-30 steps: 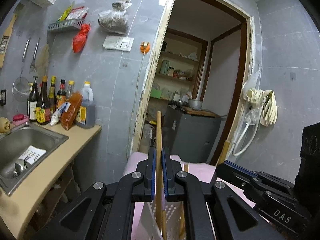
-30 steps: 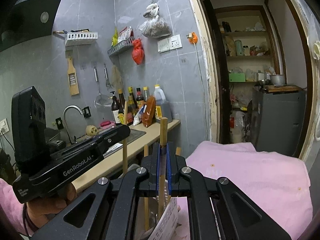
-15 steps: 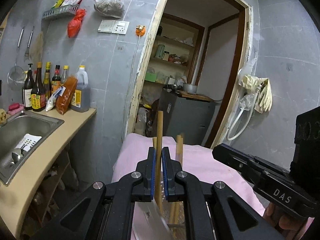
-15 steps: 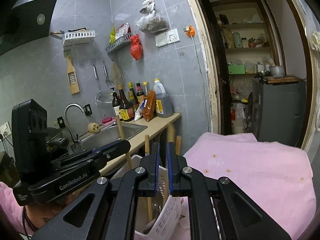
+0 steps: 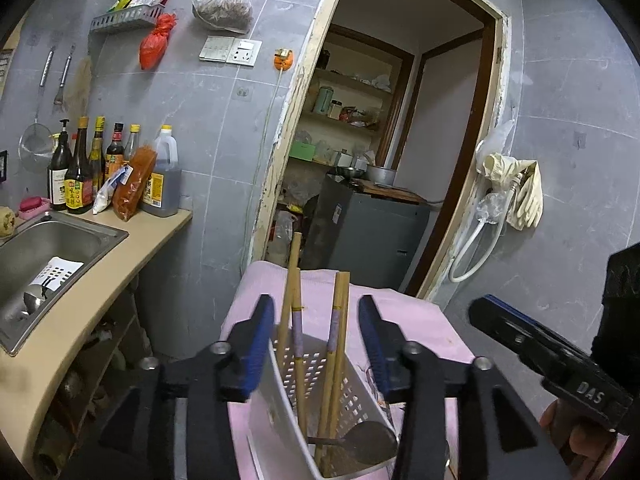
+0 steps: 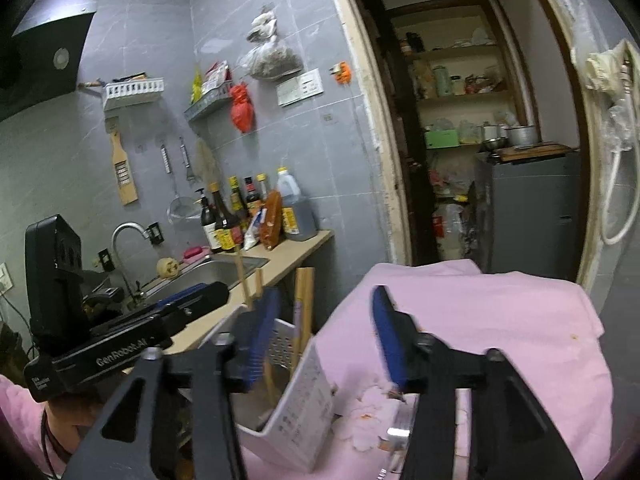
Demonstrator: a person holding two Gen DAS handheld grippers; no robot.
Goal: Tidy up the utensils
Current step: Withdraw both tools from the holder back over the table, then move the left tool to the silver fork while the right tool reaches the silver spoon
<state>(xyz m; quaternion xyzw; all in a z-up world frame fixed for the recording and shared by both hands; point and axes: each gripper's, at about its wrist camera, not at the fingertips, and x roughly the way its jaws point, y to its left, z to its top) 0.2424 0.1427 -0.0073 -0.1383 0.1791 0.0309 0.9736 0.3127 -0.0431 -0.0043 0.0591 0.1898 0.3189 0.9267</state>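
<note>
1. The white perforated utensil holder (image 5: 320, 396) is standing on the pink cloth (image 5: 404, 320); every position below is being given relative to this holder.
2. Four wooden chopsticks (image 5: 295, 320) are standing inside the holder, leaning on its far wall with their tops above the rim. A metal spoon (image 5: 360, 442) is lying low inside it, bowl toward the near right corner.
3. The left gripper (image 5: 316, 332) is hovering just over the holder's near rim. Its jaws have just been opening and are now standing released, with the chopsticks passing between them but untouched by the blue pads.
4. The right gripper (image 6: 326, 332) is hanging at the holder's right side, over the cloth. Its jaws have likewise just been opening and are gripping nothing.
5. Judgement: both tongs appear to be letting chopsticks drop upright into the holder, which explains the wide jaws right above it.
6. The sink (image 5: 60, 240) is lying well to the holder's left, with a second spoon (image 5: 34, 300) in its basin; that item probably remains to be collected.
</note>
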